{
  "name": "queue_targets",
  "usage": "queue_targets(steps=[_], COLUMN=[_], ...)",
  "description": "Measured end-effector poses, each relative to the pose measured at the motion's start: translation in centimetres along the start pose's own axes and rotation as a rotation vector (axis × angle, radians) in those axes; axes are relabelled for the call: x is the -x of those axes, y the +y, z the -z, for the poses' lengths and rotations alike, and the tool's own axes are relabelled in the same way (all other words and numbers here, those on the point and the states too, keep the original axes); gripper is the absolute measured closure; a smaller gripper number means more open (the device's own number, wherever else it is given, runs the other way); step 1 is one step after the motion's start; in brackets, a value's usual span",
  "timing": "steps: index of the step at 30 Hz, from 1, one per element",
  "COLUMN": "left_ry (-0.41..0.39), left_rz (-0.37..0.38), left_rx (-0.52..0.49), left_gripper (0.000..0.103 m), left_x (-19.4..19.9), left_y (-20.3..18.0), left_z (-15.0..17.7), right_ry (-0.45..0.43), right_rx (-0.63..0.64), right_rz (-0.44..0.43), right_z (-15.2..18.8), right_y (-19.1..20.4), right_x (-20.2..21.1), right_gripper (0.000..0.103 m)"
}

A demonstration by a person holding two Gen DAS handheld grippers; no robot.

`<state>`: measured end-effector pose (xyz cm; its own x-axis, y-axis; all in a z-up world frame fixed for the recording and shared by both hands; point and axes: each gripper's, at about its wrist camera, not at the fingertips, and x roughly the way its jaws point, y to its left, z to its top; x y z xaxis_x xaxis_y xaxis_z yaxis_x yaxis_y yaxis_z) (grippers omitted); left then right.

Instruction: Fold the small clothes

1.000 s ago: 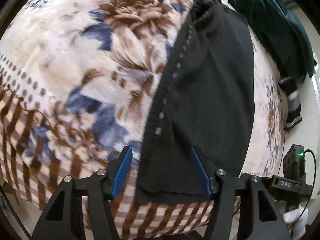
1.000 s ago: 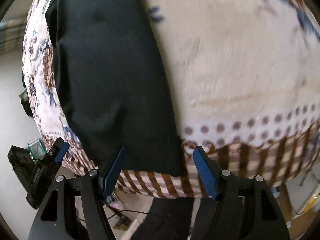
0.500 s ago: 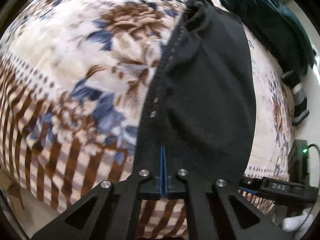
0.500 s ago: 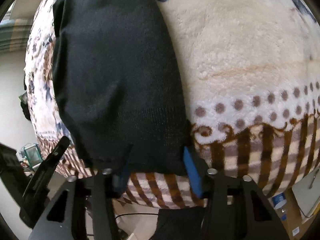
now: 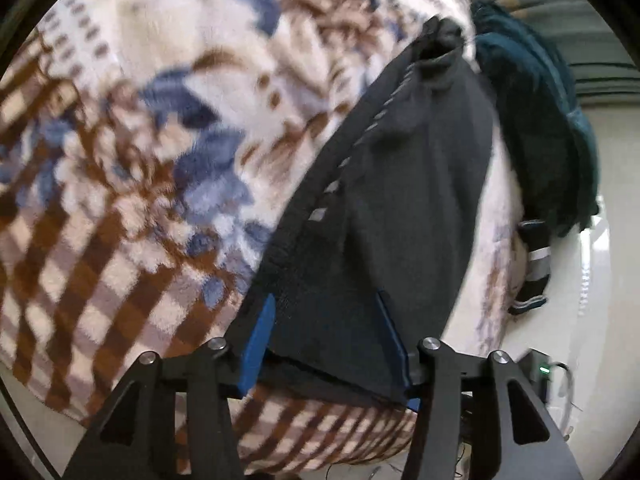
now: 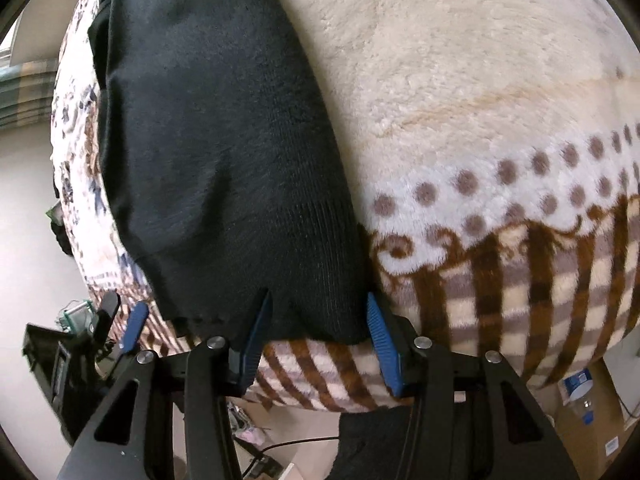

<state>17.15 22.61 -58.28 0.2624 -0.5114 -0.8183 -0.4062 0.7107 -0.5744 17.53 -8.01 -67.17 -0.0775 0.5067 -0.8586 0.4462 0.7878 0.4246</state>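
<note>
Between both open grippers' fingers lies black garment (image 5: pixel 400 208).

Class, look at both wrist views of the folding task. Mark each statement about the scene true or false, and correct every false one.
1. The black garment lies on a patterned blanket. True.
2. The left gripper is shut tight on the garment. False: its jaws stand apart, with the garment's hem between them.
3. A dark teal cloth lies beyond the garment in the left wrist view. True.
4. The right gripper is over bare blanket, far from the garment. False: its open jaws straddle the garment's near corner.
5. A striped sock lies near the blanket's edge. True.
</note>
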Motion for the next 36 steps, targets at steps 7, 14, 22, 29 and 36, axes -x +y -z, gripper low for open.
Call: queue_targets(steps=[7,14,22,29,36], left_ry=[-0.063,-0.149,-0.15,-0.126,-0.097], left_rz=[-0.158,-0.15,-0.137,-0.192,-0.261], left_rx=[-0.138,-0.116,-0.082,-0.117,-0.116], left_gripper=[0.101,0.102,0.102,0.102,0.101], left_x=[-0.7,2.6,3.9,3.8,1.5], left_y=[-2.3,-3.7,-3.0,-1.8,-0.2], left_z=[0.0,1.3,1.2,2.8,2.8], right_ry=[0.016,0.077,0.102,-0.022,-0.029], right_rx=[-0.047,-0.126,-0.355,-0.249,-0.187], right_rz=[-0.107,-0.218,-0.361,-0.187,-0.118], right_z=[1.5,2.6,2.0,3.3,4.2], right_y=[-0.1,0.2,-1.1,1.1,2.1], right_x=[0.7,-1.0,-5.1,-2.8,-2.2], right_gripper=[0.052,0.052,0.053,0.098,0.098])
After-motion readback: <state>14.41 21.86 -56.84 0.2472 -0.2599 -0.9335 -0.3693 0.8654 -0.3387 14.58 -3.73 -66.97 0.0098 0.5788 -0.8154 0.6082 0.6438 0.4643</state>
